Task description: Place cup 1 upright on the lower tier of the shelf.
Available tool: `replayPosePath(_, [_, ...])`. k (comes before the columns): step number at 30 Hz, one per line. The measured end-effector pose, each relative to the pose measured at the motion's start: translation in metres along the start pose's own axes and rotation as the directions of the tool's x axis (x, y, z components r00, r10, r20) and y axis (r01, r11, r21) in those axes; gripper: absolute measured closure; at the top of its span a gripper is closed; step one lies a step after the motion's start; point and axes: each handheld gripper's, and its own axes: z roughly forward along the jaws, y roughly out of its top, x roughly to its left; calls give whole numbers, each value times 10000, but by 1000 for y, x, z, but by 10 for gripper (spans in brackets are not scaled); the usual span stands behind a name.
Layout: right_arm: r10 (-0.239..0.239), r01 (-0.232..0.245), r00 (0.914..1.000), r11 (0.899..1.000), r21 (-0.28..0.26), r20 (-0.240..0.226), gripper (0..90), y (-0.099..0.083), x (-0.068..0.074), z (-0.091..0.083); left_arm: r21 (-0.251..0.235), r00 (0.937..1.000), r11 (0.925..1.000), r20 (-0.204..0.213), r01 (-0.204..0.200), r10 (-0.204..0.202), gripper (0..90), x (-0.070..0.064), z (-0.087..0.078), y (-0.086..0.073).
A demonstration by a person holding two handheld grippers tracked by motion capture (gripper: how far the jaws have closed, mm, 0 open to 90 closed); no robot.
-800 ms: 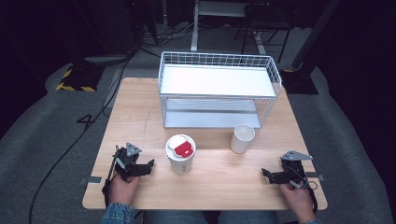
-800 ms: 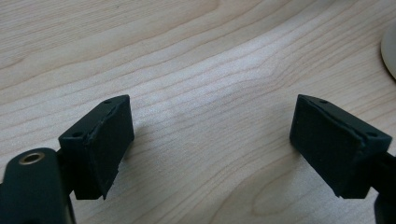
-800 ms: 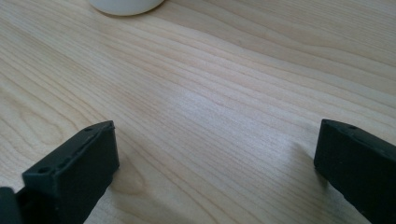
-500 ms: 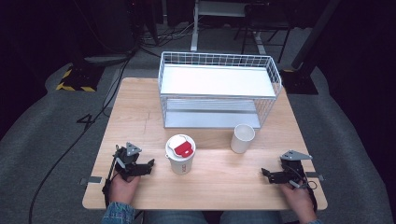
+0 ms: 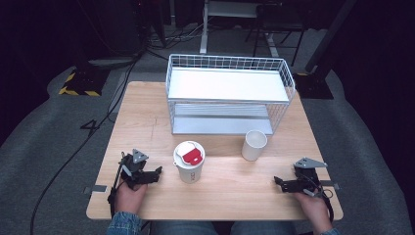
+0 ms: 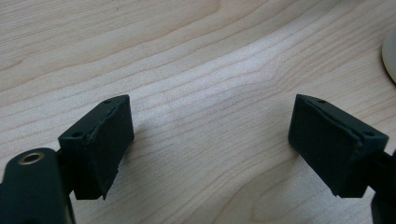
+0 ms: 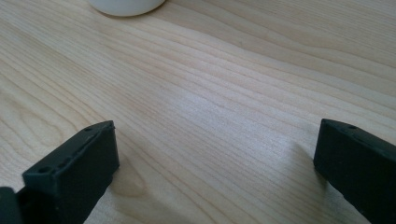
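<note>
A white paper cup with a white lid and a red tab [image 5: 189,160] stands near the table's front middle. To its right a plain white open cup [image 5: 254,145] stands upright. My left gripper [image 5: 155,173] rests low on the wood at the front left, open, its jaws wide apart over bare wood [image 6: 210,140], pointing toward the lidded cup. My right gripper [image 5: 277,183] lies at the front right, open, with bare wood between its jaws [image 7: 215,158]. A white cup's base [image 7: 125,5] shows at the top of the right gripper view.
A white wire basket shelf [image 5: 228,100] with two levels stands at the back of the wooden table [image 5: 147,122]. A pale curved edge [image 6: 388,55] shows at the right of the left gripper view. Dark floor and cables surround the table.
</note>
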Motion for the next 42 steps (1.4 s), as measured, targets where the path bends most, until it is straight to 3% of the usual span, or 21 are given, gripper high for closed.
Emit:
replayPosePath(10, [36,-36,10000,10000,50,-15,12,0,1,-1,3,10000,10000,2,-1,1,148,0,0,0])
replayPosePath(16, [-14,12,10000,9994,-344,-55,12,2,1,-6,2,10000,10000,3,-1,1,148,0,0,0])
replayPosePath(42, [-813,745,9955,9887,-1297,-477,12,40,15,-12,5,10000,10000,5,2,-2,148,0,0,0])
